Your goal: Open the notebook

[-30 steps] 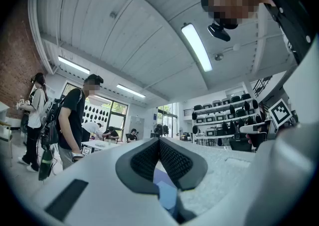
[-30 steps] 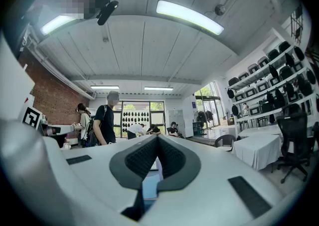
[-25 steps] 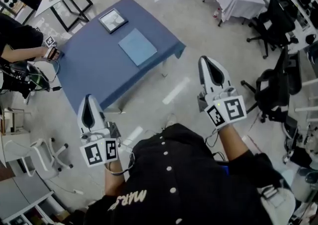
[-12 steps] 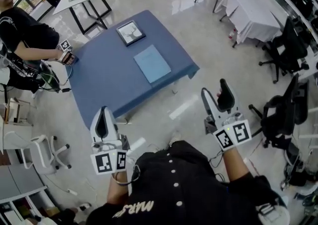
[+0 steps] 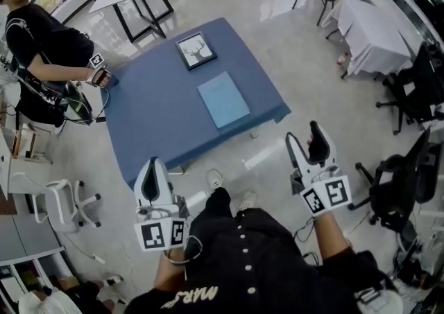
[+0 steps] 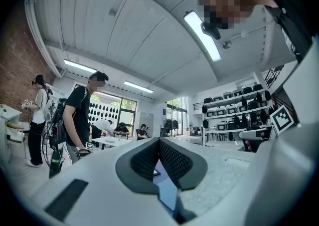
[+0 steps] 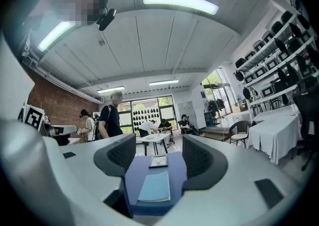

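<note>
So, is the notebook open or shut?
Shut. The notebook lies flat on the blue table, plain cover up, no pages showing.

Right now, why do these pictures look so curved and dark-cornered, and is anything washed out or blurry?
Head view: wide lens bows the room; glare on the glossy pale floor; the light blue closed notebook stays sharp. Left and right gripper views: fisheye circles with black corners, ceiling strip lights blown white.

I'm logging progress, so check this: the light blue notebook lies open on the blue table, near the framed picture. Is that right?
Not quite. The notebook is closed, with its plain cover facing up, as the head view shows. The rest holds: it lies on the blue table, near the framed picture.
</note>
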Available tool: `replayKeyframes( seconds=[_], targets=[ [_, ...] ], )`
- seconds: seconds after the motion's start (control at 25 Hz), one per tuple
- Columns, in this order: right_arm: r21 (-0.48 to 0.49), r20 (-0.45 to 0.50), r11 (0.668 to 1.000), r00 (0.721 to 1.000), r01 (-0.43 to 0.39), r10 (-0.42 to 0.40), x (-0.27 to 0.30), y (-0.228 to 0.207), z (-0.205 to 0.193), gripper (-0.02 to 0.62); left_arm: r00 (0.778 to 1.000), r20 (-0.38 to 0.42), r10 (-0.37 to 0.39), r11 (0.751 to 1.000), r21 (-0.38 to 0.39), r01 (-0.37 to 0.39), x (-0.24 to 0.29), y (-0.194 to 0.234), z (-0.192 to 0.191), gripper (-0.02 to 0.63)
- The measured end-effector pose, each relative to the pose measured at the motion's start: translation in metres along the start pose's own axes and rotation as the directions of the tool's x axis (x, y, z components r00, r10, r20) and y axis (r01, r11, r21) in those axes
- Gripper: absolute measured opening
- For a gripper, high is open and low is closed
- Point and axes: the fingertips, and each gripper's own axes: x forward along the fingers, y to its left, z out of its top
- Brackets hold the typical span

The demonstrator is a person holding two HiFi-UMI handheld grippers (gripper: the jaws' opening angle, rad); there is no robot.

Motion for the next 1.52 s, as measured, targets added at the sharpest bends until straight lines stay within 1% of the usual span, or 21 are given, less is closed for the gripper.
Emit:
replayKeyframes(
  seconds=[0.16,0.32,0.56,0.76,0.96,1.12,1.2,1.32,1.52],
  targets=[
    [0.000,-0.013,1.000,1.000,0.002,-0.002,0.041,-0.010,-0.006,0.273,1.000,0.028,0.003,1.000,0.017,-0.003,0.035,0.020,0.002,0.003],
    [-0.006,-0.016,1.000,1.000,0.014,-0.014,0.081,-0.020,-0.003,0.271,0.999,0.033,0.007,1.000,0.004,-0.007,0.076,0.041,-0.002,0.003],
    [-0.022,-0.030,0.999,0.999,0.023,-0.024,0.163,-0.018,-0.006,0.268,0.999,0.046,0.013,1.000,-0.015,-0.013,0.141,0.096,-0.007,0.003],
    [-0.026,-0.052,0.999,0.998,0.029,-0.030,0.231,-0.007,-0.010,0.268,0.999,0.040,0.010,1.000,-0.028,-0.009,0.190,0.141,-0.007,0.003],
    [-0.003,-0.098,0.999,0.994,0.045,-0.045,0.268,-0.014,-0.030,0.268,1.000,0.006,-0.005,0.999,-0.047,0.006,0.227,0.162,-0.024,0.003],
    [0.015,-0.164,0.999,0.986,0.035,-0.032,0.294,-0.033,-0.059,0.268,1.000,-0.019,0.006,0.998,-0.055,-0.007,0.256,0.164,-0.040,0.003],
    [0.019,-0.208,1.000,0.978,0.016,-0.012,0.310,-0.043,-0.081,0.268,0.999,-0.037,0.030,0.998,-0.053,-0.032,0.267,0.165,-0.053,0.003],
    [0.054,-0.298,0.998,0.954,-0.011,0.026,0.323,-0.055,-0.117,0.268,0.992,-0.097,0.079,0.995,-0.059,-0.085,0.273,0.163,-0.074,0.003],
    [0.085,-0.400,0.995,0.913,-0.055,0.084,0.346,-0.067,-0.170,0.270,0.986,-0.137,0.095,0.993,-0.054,-0.103,0.294,0.157,-0.098,0.003]
  ],
)
